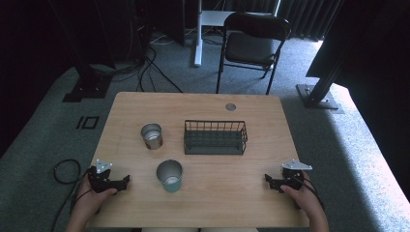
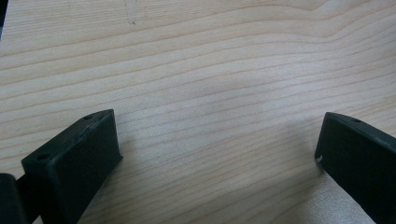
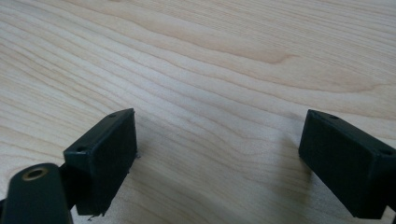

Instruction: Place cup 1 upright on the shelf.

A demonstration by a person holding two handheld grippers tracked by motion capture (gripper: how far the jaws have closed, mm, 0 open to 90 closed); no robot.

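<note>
**Both grippers at rest on the table, jaws wide, nothing held**

Left gripper (image 1: pixel 112 182): It sits at the near left corner of the wooden table (image 1: pixel 261 203), held by the person's left hand (image 1: pixel 89 200). In the left gripper view its two black jaws stand wide apart, with only bare wood grain between them. A cable trails from it and loops on the grey carpet beside the table edge.

Green cup (image 1: pixel 169 176): It stands upright, open end up, just right of the left gripper and apart from it. It is the nearest object to that gripper. Its rim is metallic and its outer wall is pale green.

Steel cup (image 1: pixel 152 136): It stands upright farther back on the table, behind and slightly left of the green cup, the two well apart from each other.

Wire basket (image 1: pixel 215 137): It is dark, rectangular and open at the top. It rests near the table centre, to the right of the steel cup and behind the green cup, touching neither.

Right gripper (image 1: pixel 278 182): It sits at the near right corner, held by the person's right hand (image 1: pixel 304 198). In the right gripper view its jaws are spread wide over bare wood, gripping nothing. It lies well apart from the basket and both cups.
</note>
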